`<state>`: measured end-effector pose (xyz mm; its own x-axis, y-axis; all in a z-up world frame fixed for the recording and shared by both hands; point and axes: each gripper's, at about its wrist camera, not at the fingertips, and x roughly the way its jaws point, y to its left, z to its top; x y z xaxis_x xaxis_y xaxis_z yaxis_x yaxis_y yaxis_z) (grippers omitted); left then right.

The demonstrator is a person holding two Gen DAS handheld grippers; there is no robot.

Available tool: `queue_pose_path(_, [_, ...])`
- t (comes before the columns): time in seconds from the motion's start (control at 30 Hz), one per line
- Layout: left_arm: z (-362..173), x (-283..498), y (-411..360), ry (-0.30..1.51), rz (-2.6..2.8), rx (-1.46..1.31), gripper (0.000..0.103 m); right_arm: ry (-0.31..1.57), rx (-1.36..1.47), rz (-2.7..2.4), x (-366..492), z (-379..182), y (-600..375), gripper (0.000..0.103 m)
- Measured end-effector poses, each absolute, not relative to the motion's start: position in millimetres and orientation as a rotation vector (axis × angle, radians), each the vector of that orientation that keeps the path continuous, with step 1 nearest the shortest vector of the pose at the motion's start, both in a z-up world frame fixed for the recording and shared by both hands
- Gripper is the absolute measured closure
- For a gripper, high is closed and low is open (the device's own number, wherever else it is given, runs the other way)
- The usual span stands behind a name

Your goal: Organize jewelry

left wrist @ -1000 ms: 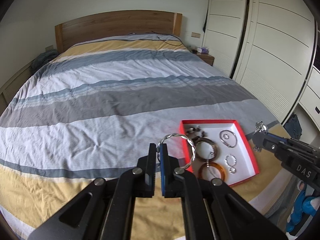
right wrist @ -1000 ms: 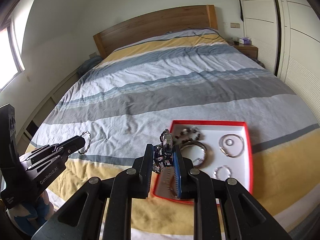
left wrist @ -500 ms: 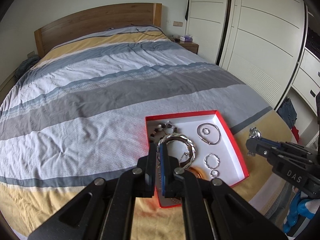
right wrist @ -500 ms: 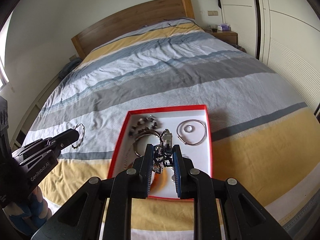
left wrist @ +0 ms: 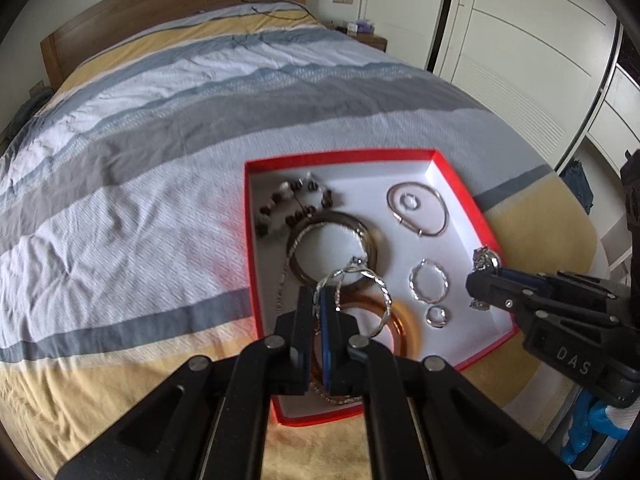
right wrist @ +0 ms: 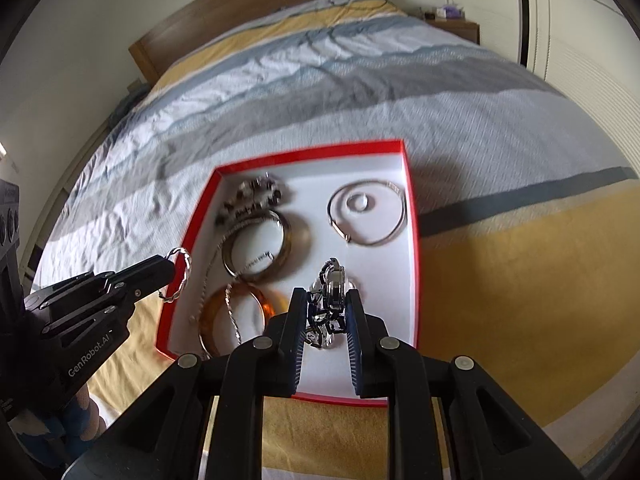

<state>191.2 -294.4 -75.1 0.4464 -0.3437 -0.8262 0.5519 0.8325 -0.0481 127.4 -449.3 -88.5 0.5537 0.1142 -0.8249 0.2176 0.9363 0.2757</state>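
A red box with a white inside lies on the striped bed and holds several bracelets, rings and a bead string. My left gripper is shut on a twisted silver bangle and holds it above the box's near left part; it also shows in the right wrist view. My right gripper is shut on a chunky silver metal piece like a watch, above the box's near right part; it also shows in the left wrist view.
In the box lie a thin silver bangle, a brown bangle, an amber bangle and a dark bead string. The wooden headboard is far back, white wardrobes at the right.
Both grippers have moved in over the red box and lower towards it, each still holding its piece. The box now fills more of both views.
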Motion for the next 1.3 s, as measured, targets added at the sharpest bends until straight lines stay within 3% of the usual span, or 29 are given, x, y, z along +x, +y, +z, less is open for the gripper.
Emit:
queue_pose_path(0.93, [-121, 226, -306, 1.003, -0.501, 0.193, 0.098, 1.026, 0.244, -0.075, 185, -121, -456, 0.083])
queue_pose_path(1.07, [-120, 227, -304, 1.006, -0.508, 0.182, 0.098, 1.025, 0.232, -0.083, 183, -119, -457, 0.072])
queue_pose_path(1.3, [-117, 223, -301, 1.016, -0.529, 0.166, 0.093, 1.021, 0.238, -0.092, 173, -113, -458, 0.066])
